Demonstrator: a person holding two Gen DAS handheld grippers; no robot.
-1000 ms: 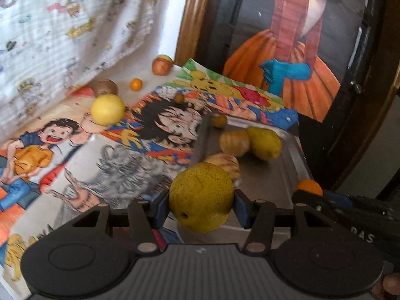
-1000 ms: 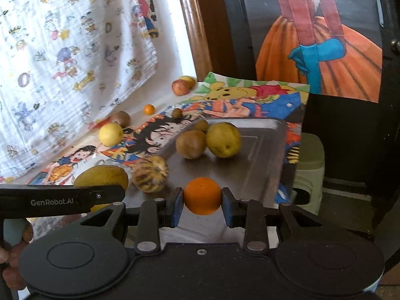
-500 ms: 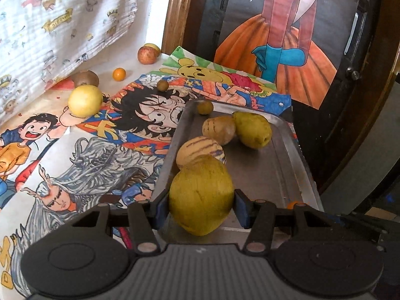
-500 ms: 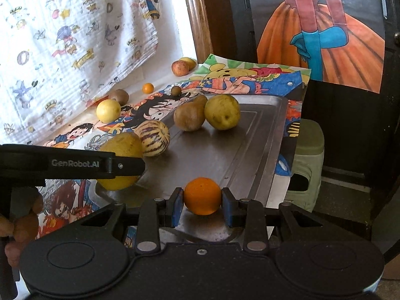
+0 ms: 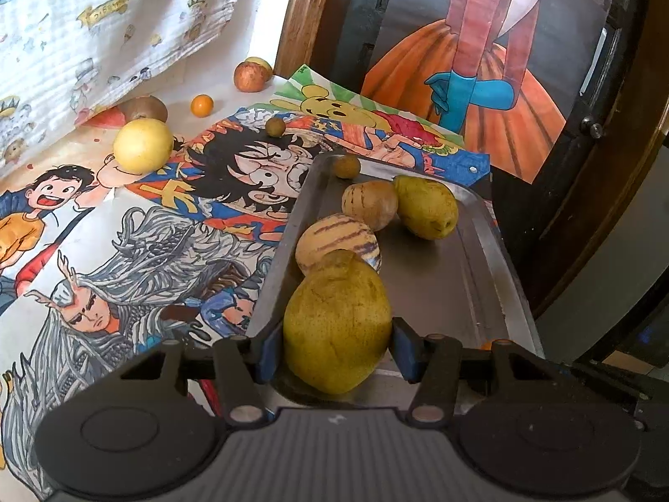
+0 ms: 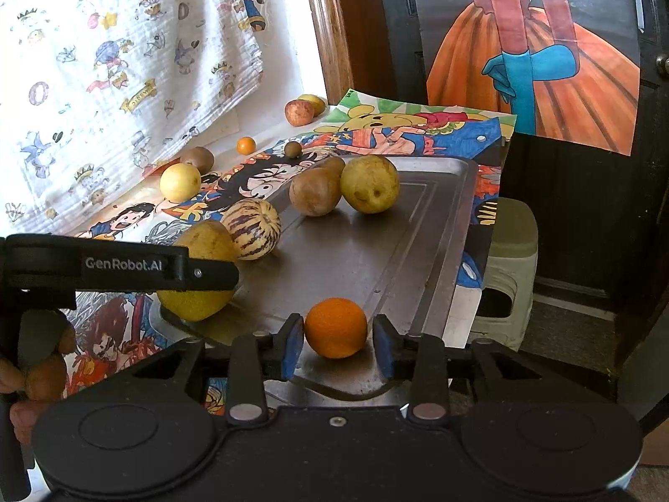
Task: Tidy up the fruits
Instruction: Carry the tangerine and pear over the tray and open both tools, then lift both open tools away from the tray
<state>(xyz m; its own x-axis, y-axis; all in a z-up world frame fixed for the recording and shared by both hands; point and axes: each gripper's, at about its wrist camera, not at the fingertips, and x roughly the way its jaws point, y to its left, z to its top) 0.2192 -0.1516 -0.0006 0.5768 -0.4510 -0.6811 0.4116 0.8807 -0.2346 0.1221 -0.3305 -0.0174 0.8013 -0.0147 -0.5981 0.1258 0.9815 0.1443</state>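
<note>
Orange (image 6: 335, 327): loose between the right gripper (image 6: 336, 341) jaws, now opening, on the metal tray (image 6: 376, 251).
Pear (image 5: 338, 322): pinched between the left gripper (image 5: 336, 345) jaws, lower than a second ago.

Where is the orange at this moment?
In the right wrist view, the orange rests on the metal tray's near edge, between the right hand-held gripper's opening jaws, pads apart from it.

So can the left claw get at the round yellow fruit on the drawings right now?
Probably not yet: the left claw is shut on a pear over the tray. The yellow fruit itself sits in the open with nothing around it.
</note>
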